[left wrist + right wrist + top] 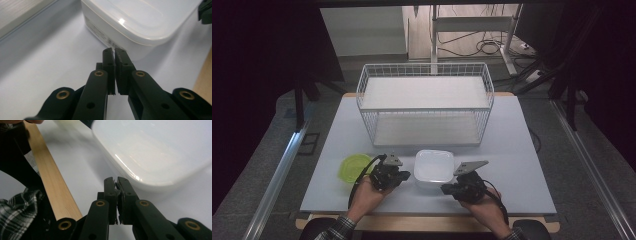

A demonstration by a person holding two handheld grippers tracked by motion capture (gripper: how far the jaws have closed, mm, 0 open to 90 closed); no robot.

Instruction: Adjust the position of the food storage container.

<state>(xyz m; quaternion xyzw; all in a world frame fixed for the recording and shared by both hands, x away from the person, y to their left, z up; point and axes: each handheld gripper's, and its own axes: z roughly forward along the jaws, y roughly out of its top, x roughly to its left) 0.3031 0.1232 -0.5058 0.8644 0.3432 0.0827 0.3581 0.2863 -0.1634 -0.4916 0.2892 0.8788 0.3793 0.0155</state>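
One green bowl (353,167) near the worktop's (522,150) front-left, left gripper (404,176) closed and empty, one white lidded container (434,167) front-centre between both, right gripper (445,189) closed, empty, one wire basket (425,102) behind, both hands low, grippers angled inward.

Nothing can be read. The white box (140,22) bears a printed strip with fine lines, perhaps a barcode, on its near side wall, too small and blurred to make out.

Black jaws with brass-ringed screw holes, grey three-cornered plates and black cables are seen beside the white container (434,167); plaid sleeves are worn.
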